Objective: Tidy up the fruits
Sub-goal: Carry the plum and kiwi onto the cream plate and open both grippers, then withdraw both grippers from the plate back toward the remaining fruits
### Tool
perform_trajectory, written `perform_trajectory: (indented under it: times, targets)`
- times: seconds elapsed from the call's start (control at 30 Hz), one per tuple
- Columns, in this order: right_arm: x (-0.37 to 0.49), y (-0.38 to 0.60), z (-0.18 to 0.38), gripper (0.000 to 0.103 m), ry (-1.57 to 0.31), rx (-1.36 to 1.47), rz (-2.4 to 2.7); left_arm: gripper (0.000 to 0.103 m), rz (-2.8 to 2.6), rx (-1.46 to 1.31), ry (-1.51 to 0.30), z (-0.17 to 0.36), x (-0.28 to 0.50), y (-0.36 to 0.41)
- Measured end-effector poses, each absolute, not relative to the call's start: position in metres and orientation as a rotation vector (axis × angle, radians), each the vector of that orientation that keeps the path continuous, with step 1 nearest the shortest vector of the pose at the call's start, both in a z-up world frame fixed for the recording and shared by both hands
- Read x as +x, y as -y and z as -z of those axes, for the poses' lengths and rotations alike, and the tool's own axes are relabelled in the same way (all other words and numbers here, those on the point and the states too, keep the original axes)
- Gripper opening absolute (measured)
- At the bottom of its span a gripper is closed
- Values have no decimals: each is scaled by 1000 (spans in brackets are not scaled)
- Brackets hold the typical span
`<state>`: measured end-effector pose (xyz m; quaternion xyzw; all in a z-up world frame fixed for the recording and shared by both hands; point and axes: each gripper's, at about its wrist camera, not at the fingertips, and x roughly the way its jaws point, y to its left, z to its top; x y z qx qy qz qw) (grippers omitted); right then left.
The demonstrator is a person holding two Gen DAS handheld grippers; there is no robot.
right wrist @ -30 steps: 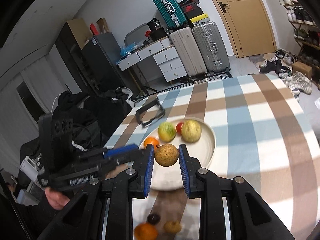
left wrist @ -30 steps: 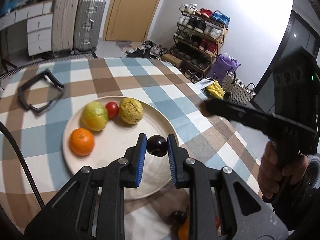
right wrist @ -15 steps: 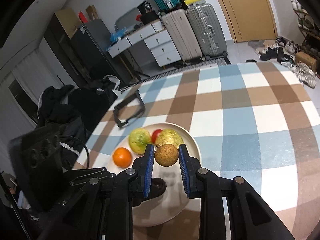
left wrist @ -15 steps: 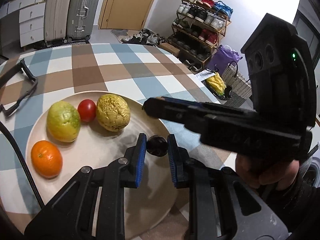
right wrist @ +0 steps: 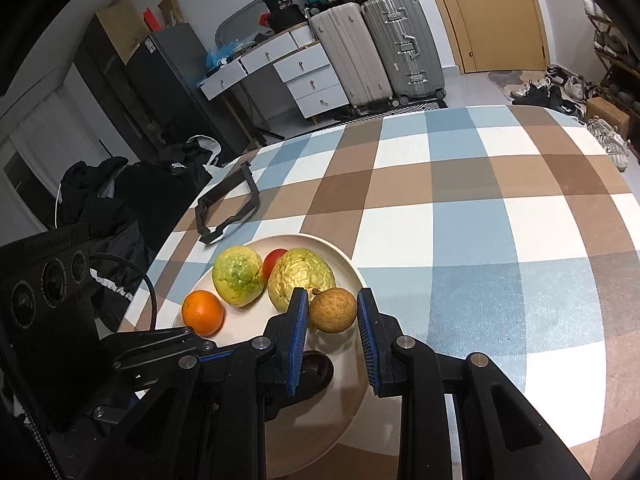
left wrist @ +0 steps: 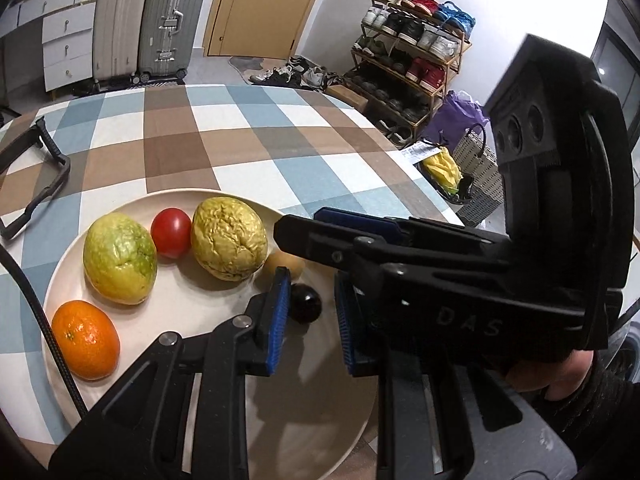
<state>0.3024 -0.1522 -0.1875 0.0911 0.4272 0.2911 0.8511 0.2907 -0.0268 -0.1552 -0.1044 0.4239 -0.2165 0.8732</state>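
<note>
A round table under a blue, brown and white checked cloth fills both views, with suitcases, a drawer unit and a door behind it.

The left gripper is closed about a dark round fruit. The fruit sits against the left pad, low over the cream plate. A second ago this gripper held the fruit back from the plate's near edge; now it is well inside the rim.

The right gripper has its jaws just beginning to open. A brown round fruit lies between the pads, close against both, down at the plate. A second ago it was carried higher, short of the plate.

That fruit now lies just beside a wrinkled yellow fruit. Further along are a tomato, a green-yellow fruit and an orange, all unmoved.

The right gripper now crosses the left view, close above the dark fruit. A black frame lies on the cloth beyond the plate.
</note>
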Motion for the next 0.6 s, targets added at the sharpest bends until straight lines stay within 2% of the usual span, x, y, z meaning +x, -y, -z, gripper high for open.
perform_trajectory:
  times: [0.07,0.17,0.23,0.3,0.43,0.6]
  targets:
    - [303,153,188,38,-893,200,-610,19,452,-217,-890,153,291,26]
    - [302,157,185,43,-879,214,-606,19,453,-207,-883,148,288,26]
    - [300,161,180,43,-863,229,-600,25,452,-197,-875,143,285,26]
    - [296,168,174,45,-847,246,-586,36,443,-187,-862,137,281,26]
    - [283,180,159,50,-815,258,-564,42,433,-182,-832,121,268,24]
    - [257,193,138,54,-765,255,-540,62,403,-153,-778,97,242,21]
